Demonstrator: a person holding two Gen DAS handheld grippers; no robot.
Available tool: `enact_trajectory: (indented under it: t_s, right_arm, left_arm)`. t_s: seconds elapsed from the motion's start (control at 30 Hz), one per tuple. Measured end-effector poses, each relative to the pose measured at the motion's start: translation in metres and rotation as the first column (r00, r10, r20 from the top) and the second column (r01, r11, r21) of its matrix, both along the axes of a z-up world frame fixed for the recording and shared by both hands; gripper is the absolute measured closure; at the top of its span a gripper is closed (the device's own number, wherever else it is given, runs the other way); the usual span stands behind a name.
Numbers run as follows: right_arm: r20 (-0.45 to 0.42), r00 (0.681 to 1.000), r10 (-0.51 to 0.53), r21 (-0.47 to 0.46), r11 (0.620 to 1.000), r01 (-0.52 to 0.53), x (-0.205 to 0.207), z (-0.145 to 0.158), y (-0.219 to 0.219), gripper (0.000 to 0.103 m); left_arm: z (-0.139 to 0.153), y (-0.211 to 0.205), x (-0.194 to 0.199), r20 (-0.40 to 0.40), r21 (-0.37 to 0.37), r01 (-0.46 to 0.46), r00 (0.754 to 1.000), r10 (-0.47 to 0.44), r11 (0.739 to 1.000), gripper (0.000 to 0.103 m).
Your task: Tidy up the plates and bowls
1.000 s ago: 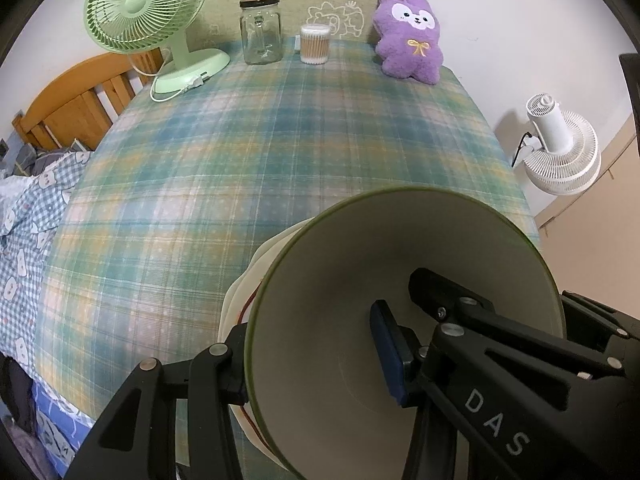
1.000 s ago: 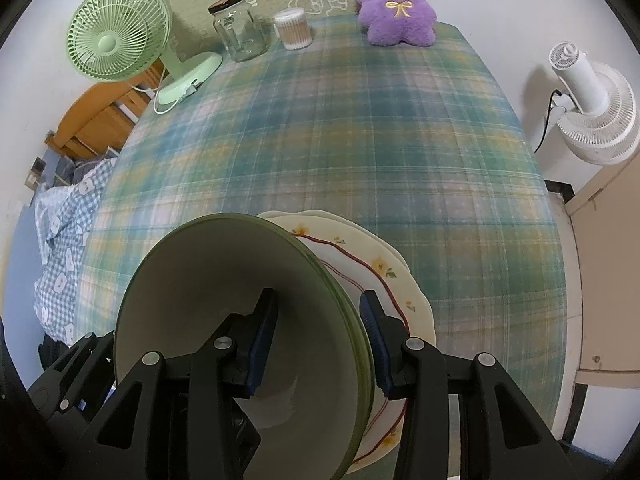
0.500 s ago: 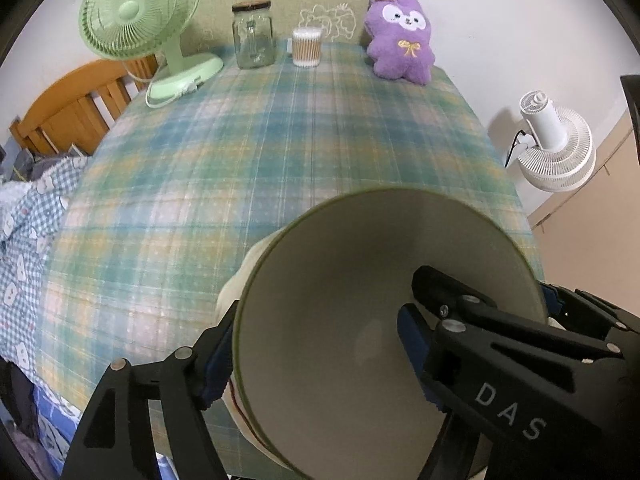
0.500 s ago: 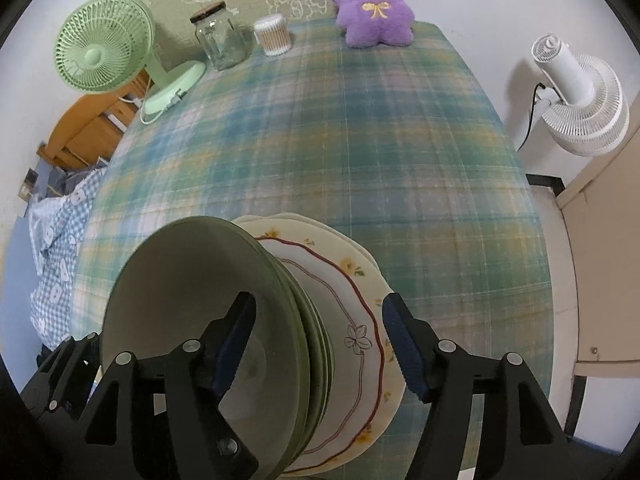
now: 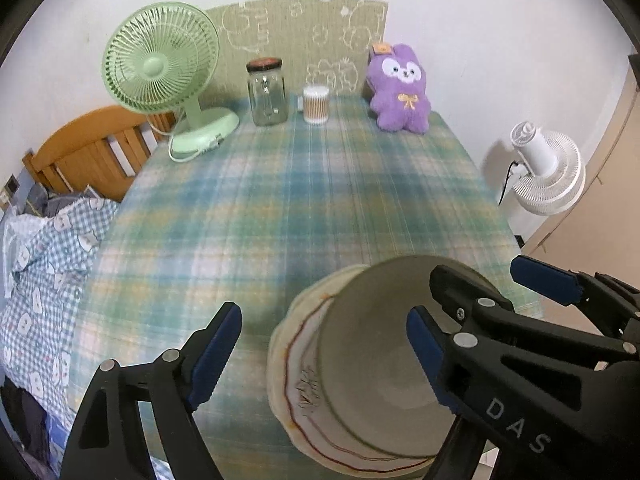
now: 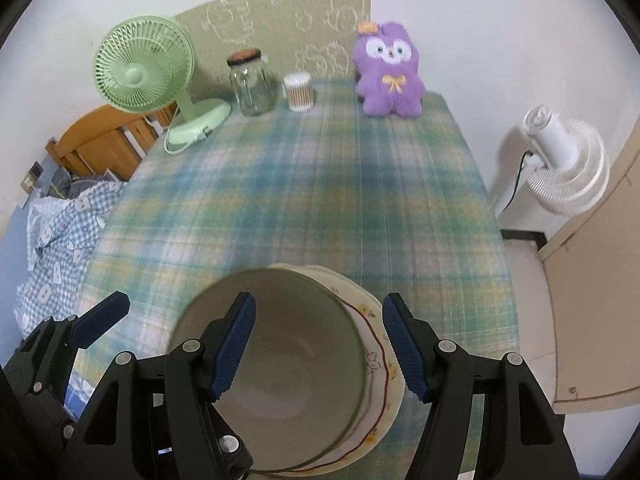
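Left wrist view shows the cream bowl with green rim [image 5: 376, 364] from its left side, with the right tool [image 5: 544, 280] behind it. Right wrist view looks down into the bowl [image 6: 288, 364] and shows the left tool [image 6: 104, 316] at its left. One bowl sits on one cream scalloped plate with a red line [image 6: 380, 368], near the front edge of the plaid-cloth worktop [image 6: 320, 184].

Left tool [image 5: 320, 344] is wide apart and empty; right tool [image 6: 320, 344] likewise, straddling the bowl's right rim.

Beyond the bowl, along the worktop's far edge: one green desk fan [image 5: 160, 68], one glass jar [image 5: 267, 94], one cotton-swab tub [image 5: 316, 105], one purple plush [image 5: 398, 88]. One white fan [image 6: 568, 160] stands off the worktop, to the bowl's right.
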State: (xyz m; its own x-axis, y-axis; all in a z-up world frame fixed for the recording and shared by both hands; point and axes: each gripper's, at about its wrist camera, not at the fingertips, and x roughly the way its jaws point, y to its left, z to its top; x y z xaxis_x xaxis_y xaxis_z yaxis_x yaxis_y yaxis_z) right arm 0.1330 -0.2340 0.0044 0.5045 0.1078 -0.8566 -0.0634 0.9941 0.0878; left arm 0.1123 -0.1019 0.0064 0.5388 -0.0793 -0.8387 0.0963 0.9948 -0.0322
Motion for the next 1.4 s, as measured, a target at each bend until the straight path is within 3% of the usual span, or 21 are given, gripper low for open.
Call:
enact_trajectory:
  t_s: [0.43, 0.77, 0.97, 1.1, 1.4]
  right_arm:
    - [0.157, 0.973, -0.169, -0.05, 0.983, 0.178, -0.037, 0.047, 0.066, 0.034]
    - [0.213, 0.949, -0.231, -0.045, 0.968, 0.245, -0.067, 0.06, 0.112, 0.034]
    - [0.247, 0.945, -0.215, -0.063, 0.969, 0.237, -0.085, 0.062, 0.125, 0.034]
    - [0.277, 0.94, -0.199, -0.053, 0.974, 0.222, -0.098, 0.054, 0.126, 0.027]
    - [0.336, 0.927, -0.163, -0.034, 0.982, 0.186, -0.138, 0.021, 0.125, 0.024]
  left_arm:
    - [0.043, 0.072, -0.018, 0.164, -0.004, 0.164, 0.973, -0.162, 0.986, 0.016]
    - [0.051, 0.126, -0.036, 0.218, -0.012, 0.197, 0.957, -0.19, 0.98, 0.01]
    - [0.05, 0.147, -0.052, 0.262, 0.01, 0.14, 0.955, -0.137, 0.99, 0.001]
    - [0.043, 0.159, -0.066, 0.299, 0.015, 0.097, 0.949, -0.097, 0.995, 0.001]
    - [0.015, 0.181, -0.11, 0.349, 0.038, -0.006, 0.937, -0.008, 0.999, 0.0]
